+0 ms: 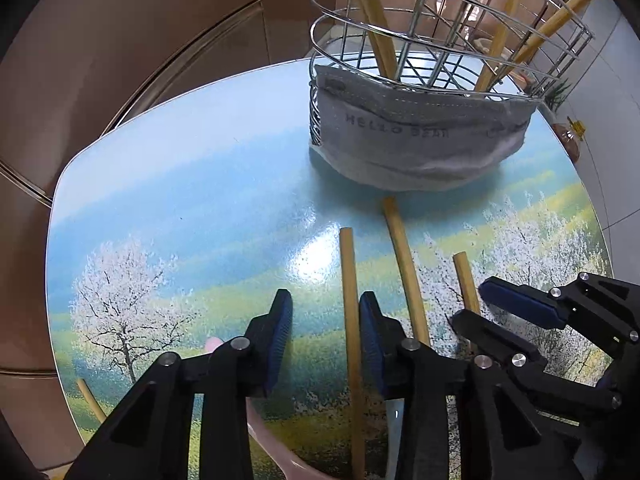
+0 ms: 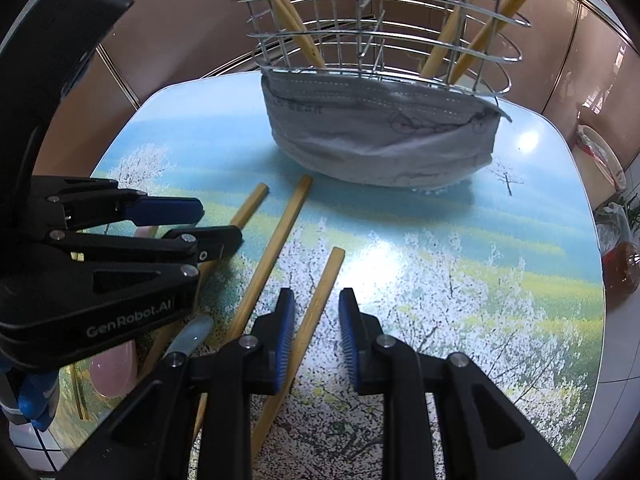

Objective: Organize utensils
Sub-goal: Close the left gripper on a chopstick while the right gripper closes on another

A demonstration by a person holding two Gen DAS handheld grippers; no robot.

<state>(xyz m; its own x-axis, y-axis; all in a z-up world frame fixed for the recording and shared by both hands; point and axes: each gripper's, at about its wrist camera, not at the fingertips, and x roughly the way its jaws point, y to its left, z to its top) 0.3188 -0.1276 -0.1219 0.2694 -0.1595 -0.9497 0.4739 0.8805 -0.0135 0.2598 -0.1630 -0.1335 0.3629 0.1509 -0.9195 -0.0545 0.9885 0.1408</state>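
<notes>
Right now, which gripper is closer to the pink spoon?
Left. The left gripper hangs right above the pink spoon; the right gripper straddles a chopstick further to the spoon's right.

brightness: pretty well lit in both views, we'd say daylight-ish and even
glare: a white hotspot on the glossy tabletop printed with blossom trees and sky point(image 1: 180, 184), just past the left gripper's tips; we get a bigger one in the right wrist view plus a small one at the table's far right corner
shadows: soft dark band on the table under the chrome wire utensil basket wrapped in a grey cloth point(image 1: 420, 136)
distortion: heavy fisheye, table edges bow, black vignette in the corners
focus: mostly sharp for us; the cloth's lettering reads soft, and the brown wall panels point(image 1: 140, 40) smear toward the rim
</notes>
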